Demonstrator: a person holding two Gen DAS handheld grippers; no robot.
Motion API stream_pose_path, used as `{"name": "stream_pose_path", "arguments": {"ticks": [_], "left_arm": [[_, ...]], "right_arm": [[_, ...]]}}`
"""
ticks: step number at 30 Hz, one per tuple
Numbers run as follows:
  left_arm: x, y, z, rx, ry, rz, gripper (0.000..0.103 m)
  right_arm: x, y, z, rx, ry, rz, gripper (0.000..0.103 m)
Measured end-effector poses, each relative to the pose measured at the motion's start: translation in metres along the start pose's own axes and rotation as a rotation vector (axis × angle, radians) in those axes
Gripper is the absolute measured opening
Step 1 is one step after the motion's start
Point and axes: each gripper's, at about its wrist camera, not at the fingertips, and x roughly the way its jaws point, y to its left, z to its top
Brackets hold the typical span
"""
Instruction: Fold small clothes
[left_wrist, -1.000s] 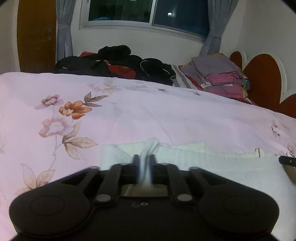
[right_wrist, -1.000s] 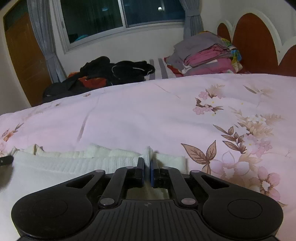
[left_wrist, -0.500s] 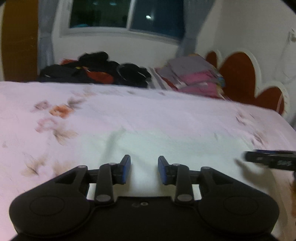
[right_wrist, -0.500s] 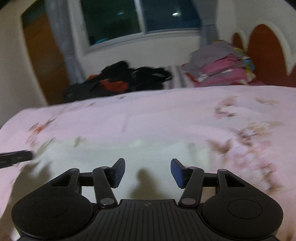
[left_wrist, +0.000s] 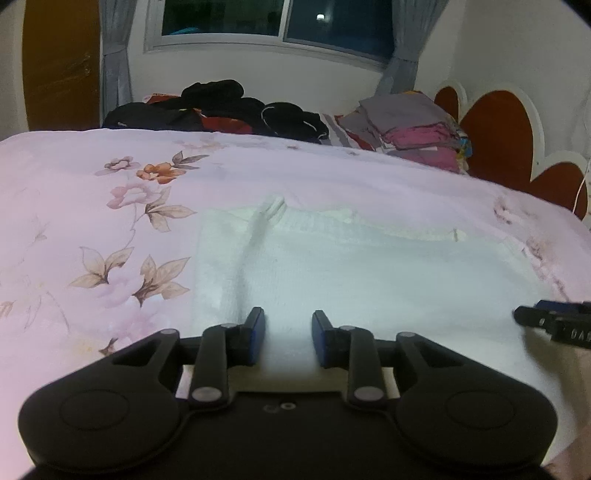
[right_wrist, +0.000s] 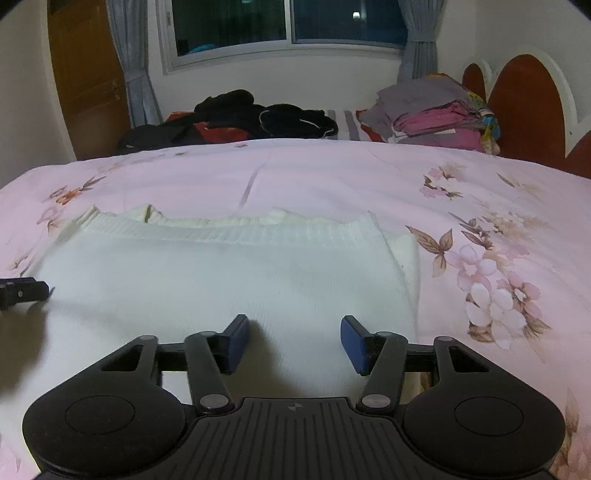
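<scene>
Currently left gripper (left_wrist: 288, 336) and right gripper (right_wrist: 293, 343) both spread, released, above near edge of white ribbed knit garment (right_wrist: 221, 273), lying seemingly folded flat on pink floral bedspread (right_wrist: 332, 177).

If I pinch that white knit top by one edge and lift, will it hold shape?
Probably not: the white knit top lies limp with a raised crease, so it should drape. Its ribbed hem may stretch. It looks light.

A home bedroom: floral bedspread (right_wrist: 332, 173), headboard (right_wrist: 528, 110), curtained window (right_wrist: 288, 26).
</scene>
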Motion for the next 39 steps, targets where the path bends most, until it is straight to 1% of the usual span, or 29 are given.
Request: {"name": "stream_pose_path", "arguments": {"ticks": [2,5,7,8,9,10,14,16,19,21,22,24,26,30,32,39], "left_arm": [[-0.01,-0.009,-0.003,0.008,-0.01,-0.028,0.031],[-0.011,-0.023,-0.009,0.04,0.001,-0.053,0.033],[-0.003,-0.025,-0.013,0.032,0.032,-0.034,0.033],[0.001,-0.022,-0.016,0.007,0.05,-0.03,0.035],[0.003,-0.017,-0.017,-0.015,0.052,-0.037,0.035],[0.002,-0.016,-0.018,-0.015,0.05,-0.035,0.035],[-0.002,-0.015,-0.017,-0.007,0.069,-0.023,0.033],[-0.002,-0.015,-0.019,-0.002,0.072,-0.018,0.033],[-0.003,-0.016,-0.021,0.008,0.077,-0.012,0.033],[-0.005,-0.015,-0.02,0.001,0.087,-0.011,0.033],[-0.006,-0.015,-0.02,-0.003,0.091,-0.01,0.033],[-0.008,-0.014,-0.02,-0.006,0.097,-0.009,0.033],[-0.011,-0.013,-0.02,-0.006,0.102,-0.01,0.033],[-0.017,-0.008,-0.024,-0.001,0.114,-0.014,0.033],[-0.022,-0.008,-0.026,0.007,0.115,-0.017,0.034],[-0.037,-0.006,-0.044,0.047,0.139,-0.038,0.038]], "right_arm": [[-0.01,0.006,-0.002,-0.003,-0.02,0.019,0.055],[-0.017,0.015,-0.01,-0.02,-0.011,0.039,0.055],[-0.012,0.022,-0.013,-0.042,0.011,0.021,0.055],[-0.009,0.022,-0.015,-0.047,0.021,0.01,0.055],[-0.008,0.02,-0.017,-0.042,0.019,0.011,0.055],[-0.009,0.018,-0.017,-0.035,0.019,0.009,0.055],[-0.024,0.008,-0.018,0.014,-0.002,0.008,0.055],[-0.021,0.004,-0.024,0.011,0.027,0.0,0.055],[-0.026,0.005,-0.028,-0.019,0.025,-0.012,0.055],[-0.036,0.004,-0.026,0.017,0.007,0.01,0.055],[-0.04,0.005,-0.027,0.015,0.003,0.01,0.055],[-0.041,0.008,-0.032,-0.014,0.029,-0.001,0.055],[-0.04,0.008,-0.04,-0.018,0.057,-0.01,0.055],[-0.046,0.007,-0.046,0.015,0.062,-0.027,0.055],[-0.055,0.008,-0.047,0.048,0.048,-0.006,0.055],[-0.065,0.023,-0.063,0.027,0.086,-0.041,0.056]]}}
